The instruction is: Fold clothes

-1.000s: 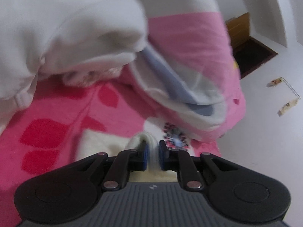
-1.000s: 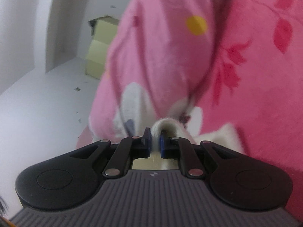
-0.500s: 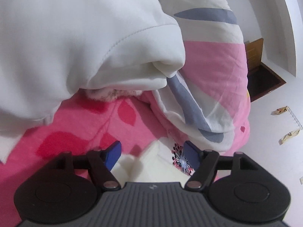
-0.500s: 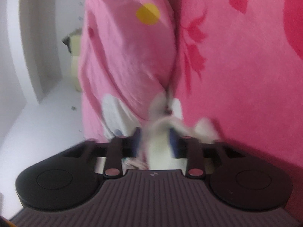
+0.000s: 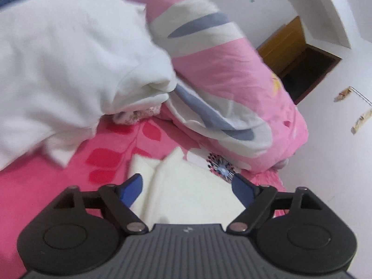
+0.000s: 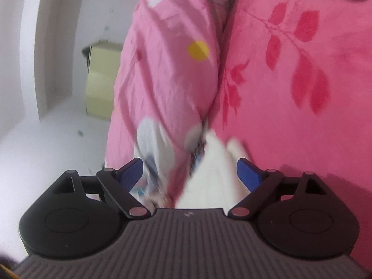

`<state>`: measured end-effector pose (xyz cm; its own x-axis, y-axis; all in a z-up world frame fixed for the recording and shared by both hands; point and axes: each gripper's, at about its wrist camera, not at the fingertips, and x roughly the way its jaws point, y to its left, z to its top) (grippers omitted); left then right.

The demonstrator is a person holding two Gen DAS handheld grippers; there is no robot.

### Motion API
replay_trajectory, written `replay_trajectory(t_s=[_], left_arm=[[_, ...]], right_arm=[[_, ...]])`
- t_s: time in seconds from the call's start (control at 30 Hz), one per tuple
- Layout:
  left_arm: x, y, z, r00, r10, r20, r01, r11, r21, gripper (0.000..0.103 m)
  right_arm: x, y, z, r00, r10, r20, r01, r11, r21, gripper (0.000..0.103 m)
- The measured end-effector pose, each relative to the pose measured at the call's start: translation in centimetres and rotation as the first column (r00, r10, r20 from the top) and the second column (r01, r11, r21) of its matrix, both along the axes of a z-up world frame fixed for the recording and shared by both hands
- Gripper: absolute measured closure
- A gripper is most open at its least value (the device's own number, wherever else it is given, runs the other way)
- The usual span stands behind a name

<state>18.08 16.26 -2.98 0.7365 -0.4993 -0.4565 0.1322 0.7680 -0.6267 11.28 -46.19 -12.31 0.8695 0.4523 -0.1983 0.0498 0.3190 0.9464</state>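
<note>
A cream folded garment (image 5: pixel 186 190) lies flat on the pink leaf-print bedsheet (image 5: pixel 34 181). My left gripper (image 5: pixel 187 186) hovers over it with its jaws opening wide, the blue pads clear of the cloth. In the right wrist view the same cream garment (image 6: pixel 214 169) lies below my right gripper (image 6: pixel 189 173), whose jaws are also opening and press on nothing. A big white garment (image 5: pixel 69 69) is heaped at the upper left of the left wrist view.
A rolled pink quilt with grey and white stripes (image 5: pixel 232 81) lies along the bed's edge; its pink side (image 6: pixel 167 81) shows in the right wrist view. Beyond it are white floor (image 5: pixel 337 174), a wooden door frame (image 5: pixel 286 46) and pale yellow boxes (image 6: pixel 102 81).
Both grippers were shut on a fold of the cream garment; both have let go and opened wide. The garment now lies flat and both hands have drawn back from it.
</note>
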Motion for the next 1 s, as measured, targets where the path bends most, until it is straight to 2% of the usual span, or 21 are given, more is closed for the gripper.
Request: replay_trajectory(t_s=[0.07,0.2,0.27,0.33,0.43,0.47,0.57,0.8,0.87,0.9,0.93,0.97,1.0], left_arm=[[-3.1,0.0,0.5,0.999,-0.016,0.028,0.016,1.000,0.016,0.013],[-8.9,-0.2,0.1,0.995,-0.087,0.050,0.087,0.996,0.002,0.000],[-10.9,-0.9,-1.4,0.990,-0.139,0.020,0.140,0.989,-0.043,0.000],[-11.8,-2.1,-3.7,0.984,-0.171,-0.048,0.166,0.983,-0.084,0.000],[-11.3,-3.4,-7.2,0.984,-0.110,-0.139,0.095,0.989,-0.114,0.000],[-11.1,-3.7,-8.2,0.984,-0.084,-0.154,0.066,0.991,-0.120,0.000],[-10.5,-4.0,-8.5,0.997,0.025,-0.066,-0.033,0.993,-0.110,0.000],[-7.7,-3.7,-8.8,0.985,0.169,-0.029,-0.171,0.971,-0.165,0.002],[-7.2,-3.5,-8.7,0.976,0.218,-0.022,-0.218,0.961,-0.169,0.012],[-7.1,-3.4,-8.6,0.968,0.248,-0.030,-0.250,0.956,-0.154,0.029],[-6.9,-3.2,-8.6,0.961,0.275,-0.040,-0.278,0.950,-0.140,0.049],[-7.0,-2.9,-8.5,0.957,0.285,-0.052,-0.289,0.947,-0.137,0.057],[-7.1,-2.6,-8.2,0.958,0.283,-0.047,-0.287,0.948,-0.139,0.064]], right_arm=[[-3.1,0.9,0.3,1.000,0.028,-0.003,-0.028,0.999,-0.024,0.015],[-8.9,3.7,0.7,0.996,0.085,-0.038,-0.088,0.993,-0.075,0.014],[-11.5,5.5,0.5,0.991,0.114,-0.075,-0.121,0.988,-0.093,0.013],[-12.9,7.5,-0.3,0.981,0.146,-0.130,-0.159,0.983,-0.090,0.012],[-13.6,10.3,-1.6,0.965,0.173,-0.196,-0.195,0.975,-0.102,0.012],[-13.4,10.7,-1.6,0.968,0.149,-0.201,-0.176,0.977,-0.123,0.012],[-12.4,11.6,-1.5,0.977,0.068,-0.204,-0.103,0.980,-0.168,0.010],[-8.8,10.7,-2.1,0.977,-0.121,-0.176,0.092,0.982,-0.163,0.010],[-7.9,10.5,-2.2,0.973,-0.169,-0.159,0.142,0.976,-0.167,0.012],[-7.7,10.4,-2.2,0.972,-0.176,-0.153,0.150,0.974,-0.168,0.019],[-7.5,10.2,-2.3,0.972,-0.183,-0.148,0.158,0.973,-0.169,0.049],[-7.3,10.1,-2.4,0.971,-0.191,-0.142,0.166,0.971,-0.170,0.064],[-7.1,9.9,-2.5,0.970,-0.198,-0.137,0.174,0.970,-0.170,0.067]])
